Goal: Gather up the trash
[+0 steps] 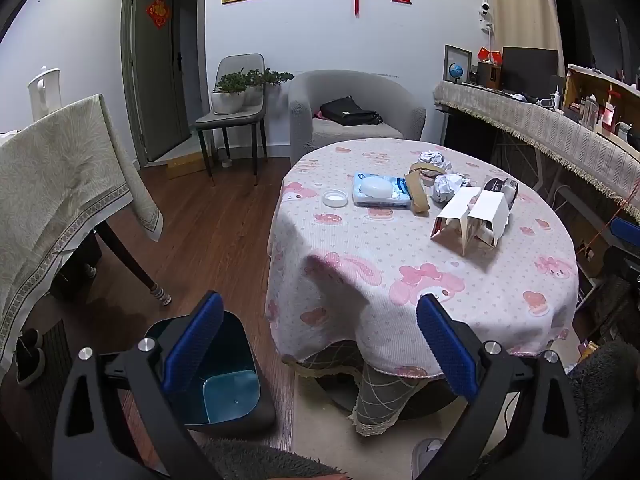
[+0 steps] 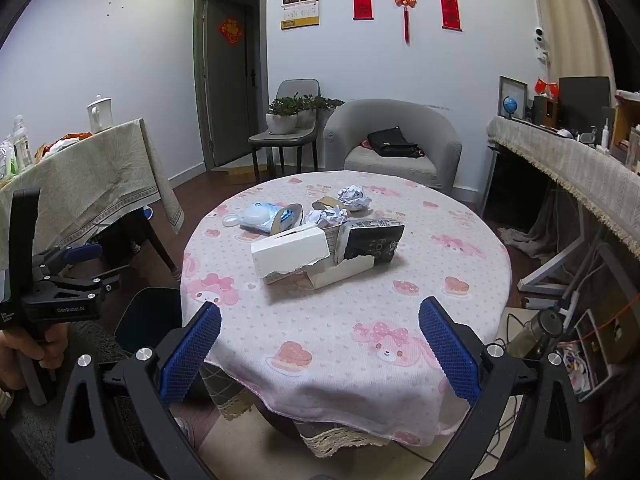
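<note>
Trash lies on the round table with the pink cloth (image 1: 400, 280): a torn white carton (image 1: 472, 216), two crumpled paper balls (image 1: 448, 186), a brown cardboard strip (image 1: 418, 196), a blue wipes pack (image 1: 380, 190), a white lid (image 1: 335, 199) and a dark packet (image 1: 500, 190). A dark bin (image 1: 228, 384) stands open on the floor left of the table. My left gripper (image 1: 320, 308) hangs open above the bin and the table edge, holding nothing. My right gripper (image 2: 320, 312) is open over the table's near edge, short of the white carton (image 2: 292, 254) and dark packet (image 2: 372, 240).
A second table with a beige cloth (image 1: 60, 184) stands at the left, a grey armchair (image 1: 352, 120) and a chair with potted plants (image 1: 236, 100) behind. A long cluttered counter (image 1: 540, 120) runs along the right. A hand (image 2: 24, 352) holds the left gripper's handle.
</note>
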A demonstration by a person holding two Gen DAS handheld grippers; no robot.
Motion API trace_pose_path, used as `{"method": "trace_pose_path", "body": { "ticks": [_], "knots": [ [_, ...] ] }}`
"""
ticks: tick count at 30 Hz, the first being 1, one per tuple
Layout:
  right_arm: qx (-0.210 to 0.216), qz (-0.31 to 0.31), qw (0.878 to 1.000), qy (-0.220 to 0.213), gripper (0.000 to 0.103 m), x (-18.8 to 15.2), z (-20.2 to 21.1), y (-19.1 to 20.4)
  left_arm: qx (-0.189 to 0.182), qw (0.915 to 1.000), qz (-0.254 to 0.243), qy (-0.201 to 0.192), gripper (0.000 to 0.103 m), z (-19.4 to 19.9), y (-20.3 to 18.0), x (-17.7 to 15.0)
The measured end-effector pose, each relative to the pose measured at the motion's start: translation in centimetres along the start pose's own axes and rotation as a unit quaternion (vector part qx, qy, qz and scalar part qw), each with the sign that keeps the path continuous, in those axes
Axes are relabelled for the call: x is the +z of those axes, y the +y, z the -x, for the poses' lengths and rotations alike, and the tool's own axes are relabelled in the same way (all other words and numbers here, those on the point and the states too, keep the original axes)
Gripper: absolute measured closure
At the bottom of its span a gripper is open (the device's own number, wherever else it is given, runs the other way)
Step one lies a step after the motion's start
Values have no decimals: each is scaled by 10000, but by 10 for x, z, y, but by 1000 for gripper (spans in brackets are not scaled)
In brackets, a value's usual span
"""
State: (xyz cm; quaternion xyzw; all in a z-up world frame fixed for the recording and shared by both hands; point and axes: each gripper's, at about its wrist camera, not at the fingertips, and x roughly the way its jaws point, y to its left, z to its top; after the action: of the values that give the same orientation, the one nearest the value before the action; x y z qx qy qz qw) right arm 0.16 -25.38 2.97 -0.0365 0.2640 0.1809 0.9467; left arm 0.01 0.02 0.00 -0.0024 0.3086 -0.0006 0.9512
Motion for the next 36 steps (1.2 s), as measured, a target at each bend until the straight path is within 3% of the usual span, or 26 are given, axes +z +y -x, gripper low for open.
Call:
{"method": "trace_pose_path", "body": {
  "ticks": [36],
  "knots": [
    [2, -11, 10000, 33, 3, 0, -2, 0, 12, 10000, -16, 5, 4, 0, -2, 0]
  ]
}}
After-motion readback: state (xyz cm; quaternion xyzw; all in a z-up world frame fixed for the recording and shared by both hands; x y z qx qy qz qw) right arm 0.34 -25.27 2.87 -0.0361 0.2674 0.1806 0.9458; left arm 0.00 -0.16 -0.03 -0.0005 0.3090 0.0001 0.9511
